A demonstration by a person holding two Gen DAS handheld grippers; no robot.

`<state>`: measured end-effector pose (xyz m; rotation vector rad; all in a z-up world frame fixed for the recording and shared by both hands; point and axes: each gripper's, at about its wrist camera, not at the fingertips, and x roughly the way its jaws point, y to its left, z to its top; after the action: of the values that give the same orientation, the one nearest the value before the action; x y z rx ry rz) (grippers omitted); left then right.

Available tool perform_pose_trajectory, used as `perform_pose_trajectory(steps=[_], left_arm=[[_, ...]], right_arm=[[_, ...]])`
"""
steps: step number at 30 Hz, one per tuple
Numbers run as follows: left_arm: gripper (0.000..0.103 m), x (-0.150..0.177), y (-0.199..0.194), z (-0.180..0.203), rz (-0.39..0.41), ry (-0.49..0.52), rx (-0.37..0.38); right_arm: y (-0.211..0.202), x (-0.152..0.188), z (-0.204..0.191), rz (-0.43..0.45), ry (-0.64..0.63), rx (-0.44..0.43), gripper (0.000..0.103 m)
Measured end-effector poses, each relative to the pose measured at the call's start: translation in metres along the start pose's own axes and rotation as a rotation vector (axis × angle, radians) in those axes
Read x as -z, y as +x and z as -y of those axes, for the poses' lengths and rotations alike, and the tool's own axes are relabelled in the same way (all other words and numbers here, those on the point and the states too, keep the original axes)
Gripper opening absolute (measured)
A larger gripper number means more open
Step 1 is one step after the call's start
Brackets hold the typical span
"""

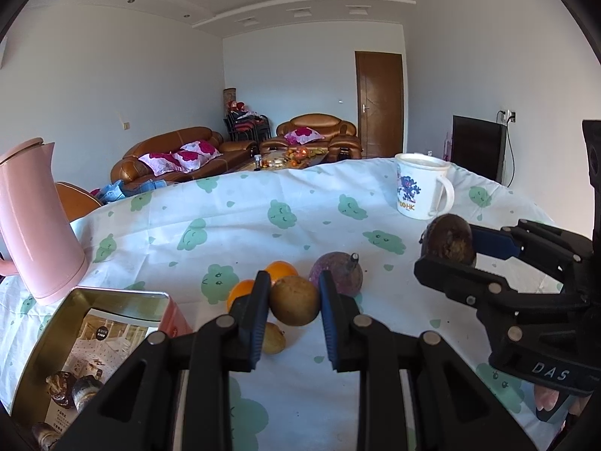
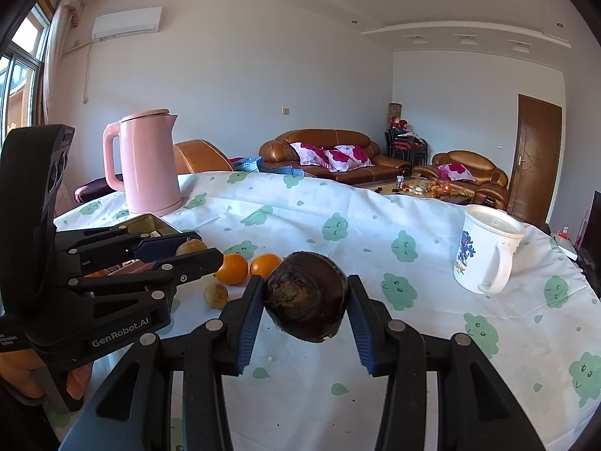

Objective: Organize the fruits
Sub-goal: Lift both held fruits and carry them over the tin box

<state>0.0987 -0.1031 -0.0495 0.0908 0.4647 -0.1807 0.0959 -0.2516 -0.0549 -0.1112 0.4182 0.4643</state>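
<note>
Right gripper [image 2: 305, 302] squeezing dark fruit [image 2: 305, 297] above tabletop [image 2: 375, 233]. Left gripper [image 1: 294, 302] shut, empty. Now carrying. Next: over to tin [image 1: 49, 338], then let go.

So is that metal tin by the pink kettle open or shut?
Open. The metal tin has no lid on; the left wrist view looks straight into it, showing a printed leaflet and a few dark brown fruits at the bottom.
</note>
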Motion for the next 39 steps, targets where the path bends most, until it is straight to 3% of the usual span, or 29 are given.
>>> perform_pose_trajectory(steps=[27, 39], left_arm=[[0.027, 0.005, -0.026, -0.004, 0.101, -0.005, -0.056], [0.027, 0.009, -0.037, -0.015, 0.12, -0.007, -0.088]], right_arm=[[-0.022, 0.001, -0.014, 0.115, -0.064, 0.045, 0.046], [-0.019, -0.001, -0.026, 0.109, -0.059, 0.005, 0.046]])
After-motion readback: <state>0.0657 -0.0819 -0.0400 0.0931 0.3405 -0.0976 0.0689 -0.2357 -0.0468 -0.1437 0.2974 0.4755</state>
